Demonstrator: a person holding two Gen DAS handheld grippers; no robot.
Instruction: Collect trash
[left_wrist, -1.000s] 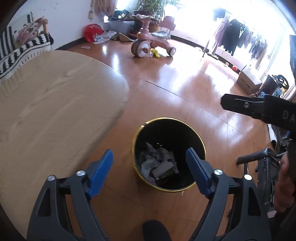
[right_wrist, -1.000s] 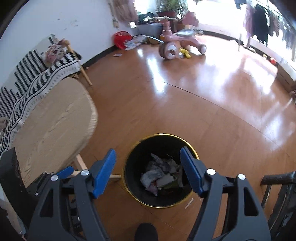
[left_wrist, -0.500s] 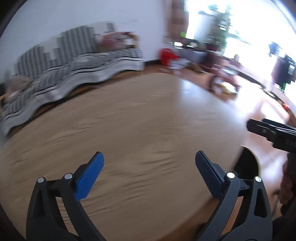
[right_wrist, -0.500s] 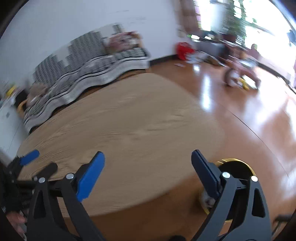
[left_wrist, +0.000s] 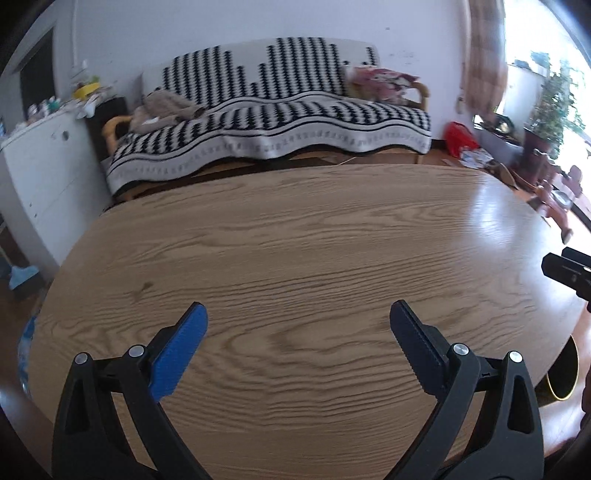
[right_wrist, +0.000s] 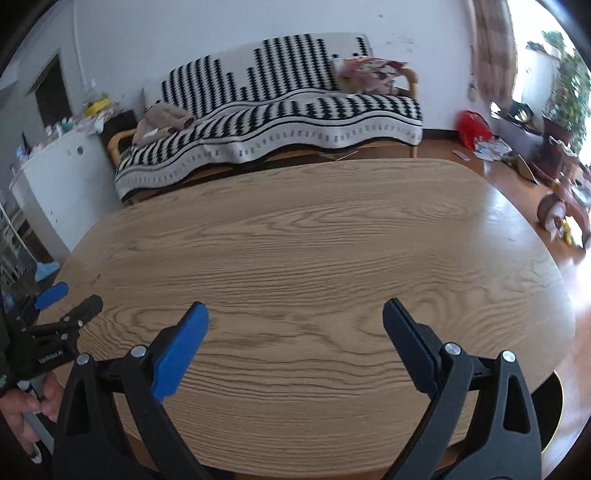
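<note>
Tools are both held wide apart with nothing gripped: left tool (left_wrist: 297, 328) and right tool (right_wrist: 295, 325) are poised above the oval wooden surface (left_wrist: 295, 240). Black gold-rimmed trash bin (right_wrist: 552, 410) is seen partly hidden under the surface's near right edge. Striped sofa (left_wrist: 280, 114) is seen beyond.

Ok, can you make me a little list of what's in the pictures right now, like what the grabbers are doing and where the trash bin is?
left gripper: jaws wide open, holding nothing, over the table
right gripper: jaws wide open, holding nothing, over the table
oval light wooden table: no trash visible on it
black trash bin with gold rim: on the floor, partly hidden by the table's right edge
black-and-white striped sofa: behind the table, by the wall
</note>
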